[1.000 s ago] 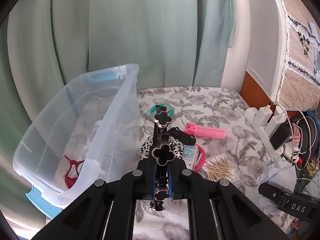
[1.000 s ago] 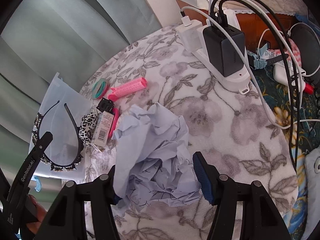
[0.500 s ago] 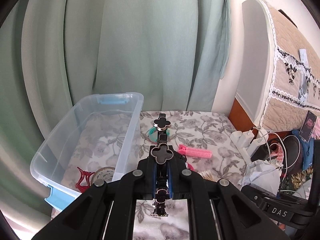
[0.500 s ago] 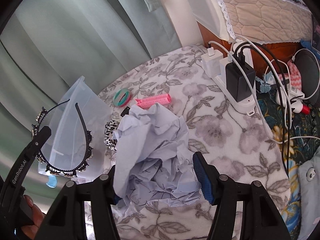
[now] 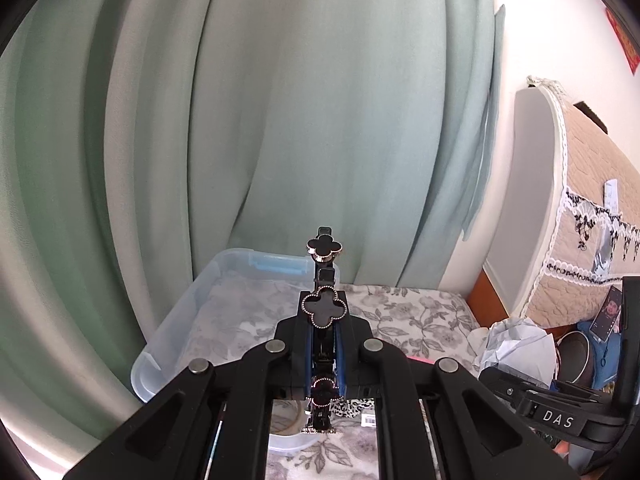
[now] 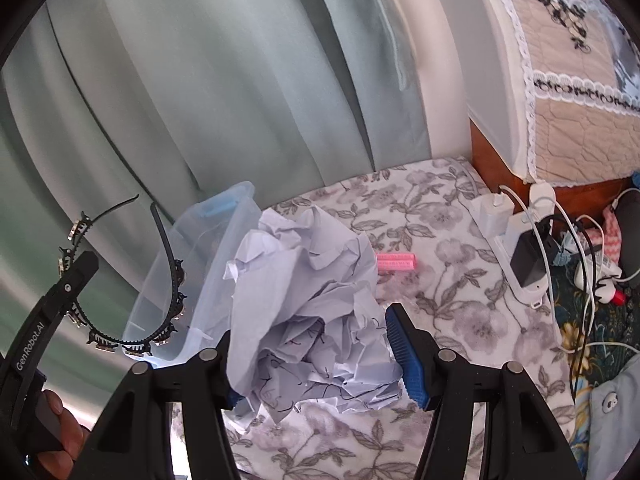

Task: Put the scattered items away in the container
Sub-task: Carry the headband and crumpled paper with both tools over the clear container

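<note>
The left gripper (image 5: 323, 344) is pinching a black plastic headband w/ clover-shaped studs (image 5: 323, 311), fingers (image 5: 307, 340) nearly together on its band, holding it up above the clear plastic storage container w/ blue latch (image 5: 188, 316). The right gripper (image 6: 316, 352) is clamping a crumpled ball of pale blue paper (image 6: 308, 304), fingers (image 6: 404, 356) at mid spread & pressing both sides, lifted off the grey floral cloth on the bench (image 6: 452, 280), just right of the container. A pink ribbed hair roller (image 6: 396, 263) is lying on the cloth behind the paper, near a white power strip w/ chargers (image 6: 520, 248).

container (image 5: 192, 312): clear smooth plastic | paper (image 6: 312, 300): crumpled matt | headband (image 5: 323, 312): glossy
</note>
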Demonstrator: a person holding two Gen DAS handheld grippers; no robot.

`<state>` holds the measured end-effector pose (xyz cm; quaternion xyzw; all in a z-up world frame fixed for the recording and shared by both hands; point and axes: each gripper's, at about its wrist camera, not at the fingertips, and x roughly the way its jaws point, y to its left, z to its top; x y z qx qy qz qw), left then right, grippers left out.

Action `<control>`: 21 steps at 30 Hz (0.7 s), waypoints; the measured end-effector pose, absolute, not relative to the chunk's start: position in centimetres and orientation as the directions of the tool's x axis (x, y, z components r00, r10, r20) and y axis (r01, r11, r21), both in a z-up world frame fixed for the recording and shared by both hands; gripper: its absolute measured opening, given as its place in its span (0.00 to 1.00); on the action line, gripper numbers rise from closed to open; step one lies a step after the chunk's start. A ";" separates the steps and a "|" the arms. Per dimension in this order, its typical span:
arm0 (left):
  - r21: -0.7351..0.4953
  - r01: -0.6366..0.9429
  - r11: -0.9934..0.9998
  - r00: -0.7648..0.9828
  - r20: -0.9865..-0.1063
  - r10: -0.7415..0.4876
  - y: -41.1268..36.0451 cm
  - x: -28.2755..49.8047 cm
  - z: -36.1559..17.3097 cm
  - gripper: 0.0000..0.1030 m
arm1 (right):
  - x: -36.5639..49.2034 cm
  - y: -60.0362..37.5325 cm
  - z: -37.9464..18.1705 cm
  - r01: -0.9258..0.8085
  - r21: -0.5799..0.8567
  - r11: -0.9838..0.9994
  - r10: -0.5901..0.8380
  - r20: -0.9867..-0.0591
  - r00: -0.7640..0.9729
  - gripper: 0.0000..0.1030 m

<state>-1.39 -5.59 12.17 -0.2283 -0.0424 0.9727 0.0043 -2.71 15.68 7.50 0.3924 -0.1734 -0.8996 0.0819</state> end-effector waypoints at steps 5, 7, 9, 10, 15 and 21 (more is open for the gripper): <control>-0.095 0.045 -0.994 -0.896 -0.445 0.002 -8.2 -2.3 12.5 0.09 | -3.6 12.4 9.8 0.078 0.339 -0.937 -0.297 -0.662 -0.688 0.62; -0.099 0.053 -0.994 -0.893 -0.449 -0.004 -9.1 -2.7 12.4 0.09 | -4.1 11.1 10.5 0.102 0.326 -0.940 -0.303 -0.660 -0.688 0.62; -0.099 0.064 -0.993 -0.891 -0.455 -0.012 -9.9 -3.2 12.2 0.09 | -4.6 9.7 11.0 0.124 0.314 -0.941 -0.310 -0.660 -0.685 0.62; -0.100 0.068 -0.993 -0.888 -0.459 -0.015 -10.3 -3.5 12.1 0.09 | -4.8 8.9 11.2 0.134 0.308 -0.942 -0.313 -0.661 -0.682 0.62; -0.121 0.090 -0.989 -0.870 -0.492 -0.019 -12.5 -4.7 10.8 0.09 | -6.3 5.7 11.7 0.173 0.279 -0.944 -0.321 -0.674 -0.666 0.62; -0.153 0.136 -0.979 -0.838 -0.544 -0.032 -15.0 -6.0 8.7 0.09 | -8.1 2.5 11.6 0.203 0.250 -0.947 -0.321 -0.694 -0.644 0.62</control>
